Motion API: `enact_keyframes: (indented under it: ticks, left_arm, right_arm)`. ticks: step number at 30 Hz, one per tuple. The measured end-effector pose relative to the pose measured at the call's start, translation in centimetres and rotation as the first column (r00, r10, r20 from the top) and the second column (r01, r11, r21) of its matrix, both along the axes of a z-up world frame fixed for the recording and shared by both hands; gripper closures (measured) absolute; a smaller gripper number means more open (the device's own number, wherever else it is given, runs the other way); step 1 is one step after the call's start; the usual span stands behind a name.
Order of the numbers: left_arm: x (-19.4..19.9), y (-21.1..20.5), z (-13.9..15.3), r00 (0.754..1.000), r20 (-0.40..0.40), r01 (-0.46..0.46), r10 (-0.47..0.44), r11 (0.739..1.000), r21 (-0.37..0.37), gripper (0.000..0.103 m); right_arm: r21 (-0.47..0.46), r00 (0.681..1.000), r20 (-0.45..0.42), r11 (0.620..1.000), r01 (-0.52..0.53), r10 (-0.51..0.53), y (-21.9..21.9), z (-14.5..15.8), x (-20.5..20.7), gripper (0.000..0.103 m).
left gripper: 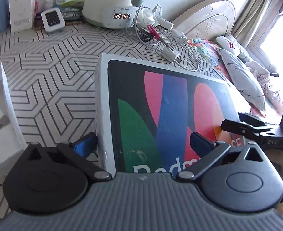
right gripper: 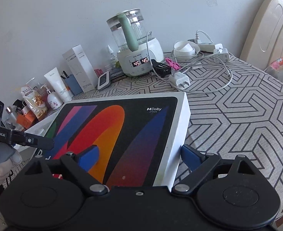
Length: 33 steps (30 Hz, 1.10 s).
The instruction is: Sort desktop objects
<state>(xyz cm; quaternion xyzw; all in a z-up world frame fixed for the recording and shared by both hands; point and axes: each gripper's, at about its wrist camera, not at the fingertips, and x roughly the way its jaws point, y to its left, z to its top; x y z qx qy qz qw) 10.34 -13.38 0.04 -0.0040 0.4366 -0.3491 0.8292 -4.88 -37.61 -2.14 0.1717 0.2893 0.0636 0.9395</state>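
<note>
The box (right gripper: 120, 134) lay flat on the table (right gripper: 247, 115) and was straddled at two near corners, probably so that so wide a thing could be carried level. One edge sat between the spread fingers of the left gripper (left gripper: 143, 144), the opposite edge between those of the right gripper (right gripper: 139, 156); whether either pinched it could not be told. A charger (right gripper: 180, 80) lay beyond the fingertips.

Tablet box (right gripper: 120, 134) at the near edge of the surface (right gripper: 237, 115); kettle (right gripper: 133, 53) behind it by the wall, charger and cables (right gripper: 182, 80) right of the kettle, bottles (right gripper: 53, 96) far left.
</note>
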Motion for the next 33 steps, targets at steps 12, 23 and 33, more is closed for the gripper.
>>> enact_keyframes:
  ticks: [12, 23, 33]
  left_arm:
    - [-2.1, 5.2, 2.3, 0.988, 0.120, -0.104, 0.101, 0.994, 0.018, 0.000]
    - [-2.6, 11.5, 0.4, 0.977, 0.075, -0.196, 0.200, 0.979, -0.053, 0.000]
    - [-2.0, 12.7, -1.1, 0.988, -0.085, -0.144, 0.126, 0.955, -0.260, 0.000]
  right_arm:
    - [-0.107, 0.995, 0.066, 0.992, -0.066, 0.074, 5.3, 3.2, 1.9, 0.014]
    - [-0.040, 0.981, 0.036, 0.981, -0.191, 0.192, 8.4, 1.7, 5.9, 0.014]
    - [0.221, 0.973, -0.109, 0.959, -0.177, 0.205, 5.3, -1.6, 8.6, 0.012]
